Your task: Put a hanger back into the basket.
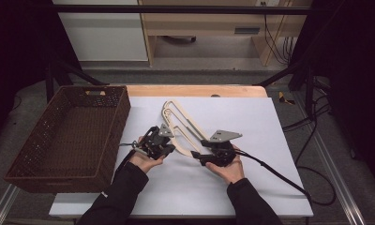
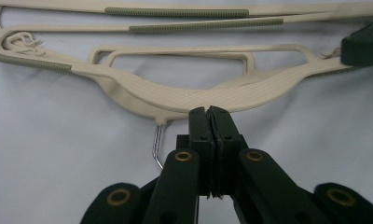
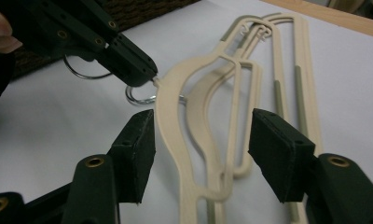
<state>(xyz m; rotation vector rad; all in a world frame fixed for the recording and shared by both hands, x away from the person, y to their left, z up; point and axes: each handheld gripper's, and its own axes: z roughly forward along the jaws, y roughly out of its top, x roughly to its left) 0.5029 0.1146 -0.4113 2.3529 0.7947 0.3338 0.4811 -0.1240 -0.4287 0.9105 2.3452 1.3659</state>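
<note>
Two cream plastic clothes hangers (image 1: 181, 124) lie stacked on the white sheet covering the tabletop (image 1: 251, 187), just right of the brown wicker basket (image 1: 68, 136). The left hand-held gripper (image 2: 207, 109) has its jaws pressed together at the top hanger's neck, beside its metal hook (image 2: 157, 147). The right hand-held gripper (image 3: 201, 135) stands partly open, its pads apart on either side of the hanger arm without pressing it.
</note>
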